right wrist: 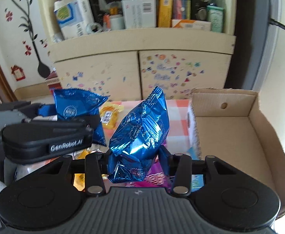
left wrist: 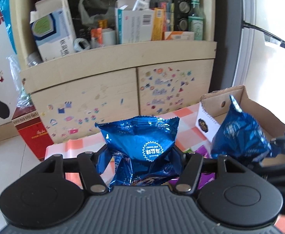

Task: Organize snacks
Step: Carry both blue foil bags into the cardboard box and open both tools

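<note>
My left gripper (left wrist: 142,161) is shut on a shiny blue snack packet (left wrist: 142,142) and holds it upright above the checked tablecloth (left wrist: 183,117). My right gripper (right wrist: 136,161) is shut on a second blue snack packet (right wrist: 142,132), held tilted just left of an open cardboard box (right wrist: 230,128). In the left wrist view that second packet (left wrist: 239,134) hangs over the box (left wrist: 245,97). In the right wrist view the left gripper (right wrist: 45,138) and its packet (right wrist: 78,105) sit at the left. The box floor looks bare.
A yellow snack packet (right wrist: 109,115), an orange one (right wrist: 80,179) and a purple one (right wrist: 158,177) lie on the table under the grippers. A beige cabinet (left wrist: 123,81) with a cluttered shelf stands behind. A red box (left wrist: 33,134) sits on the floor at the left.
</note>
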Motion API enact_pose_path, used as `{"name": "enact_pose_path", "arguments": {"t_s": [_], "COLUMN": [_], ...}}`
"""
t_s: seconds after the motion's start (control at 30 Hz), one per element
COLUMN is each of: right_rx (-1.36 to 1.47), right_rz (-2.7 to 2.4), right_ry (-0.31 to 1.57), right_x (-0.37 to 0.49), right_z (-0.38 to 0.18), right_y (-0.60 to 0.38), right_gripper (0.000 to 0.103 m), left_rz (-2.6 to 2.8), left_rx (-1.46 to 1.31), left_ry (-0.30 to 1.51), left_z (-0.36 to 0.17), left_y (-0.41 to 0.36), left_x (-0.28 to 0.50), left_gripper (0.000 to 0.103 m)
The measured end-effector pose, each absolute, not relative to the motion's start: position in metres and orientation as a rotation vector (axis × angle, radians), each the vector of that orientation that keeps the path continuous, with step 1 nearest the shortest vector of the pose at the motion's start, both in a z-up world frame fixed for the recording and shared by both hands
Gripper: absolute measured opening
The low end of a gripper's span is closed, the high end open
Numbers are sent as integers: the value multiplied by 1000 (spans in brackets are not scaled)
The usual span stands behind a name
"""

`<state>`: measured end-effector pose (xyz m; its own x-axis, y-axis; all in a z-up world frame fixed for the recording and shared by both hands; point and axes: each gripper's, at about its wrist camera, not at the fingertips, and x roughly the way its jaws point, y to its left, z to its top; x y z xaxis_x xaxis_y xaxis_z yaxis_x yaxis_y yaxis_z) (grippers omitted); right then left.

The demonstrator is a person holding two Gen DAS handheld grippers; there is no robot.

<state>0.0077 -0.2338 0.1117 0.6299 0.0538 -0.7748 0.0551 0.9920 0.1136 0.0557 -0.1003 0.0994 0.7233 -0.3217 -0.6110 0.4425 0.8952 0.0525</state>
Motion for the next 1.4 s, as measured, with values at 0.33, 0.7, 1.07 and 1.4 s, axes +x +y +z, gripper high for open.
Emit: {"name": "enact_pose_path", "arguments": {"t_s": [0.33, 0.7, 1.07, 1.4], "right_rx": [178, 248, 324, 425], "right_rz": [-93, -245, -456, -567], "right_ry": [857, 832, 825, 814], "right_x": [-2, -18, -35, -50], "right_z": [123, 132, 129, 127], "right_y": [-264, -307, -348, -374], "right_gripper": [51, 51, 51, 52], "left_rz": [-513, -636, -767, -829], "left_rx": [207, 206, 204, 200], "left_ry": [607, 604, 633, 677], "left_z": [103, 104, 100, 94], "left_y": [-130, -169, -217, -266], "left_x": [48, 40, 26, 17], "left_gripper": [62, 62, 62, 63]}}
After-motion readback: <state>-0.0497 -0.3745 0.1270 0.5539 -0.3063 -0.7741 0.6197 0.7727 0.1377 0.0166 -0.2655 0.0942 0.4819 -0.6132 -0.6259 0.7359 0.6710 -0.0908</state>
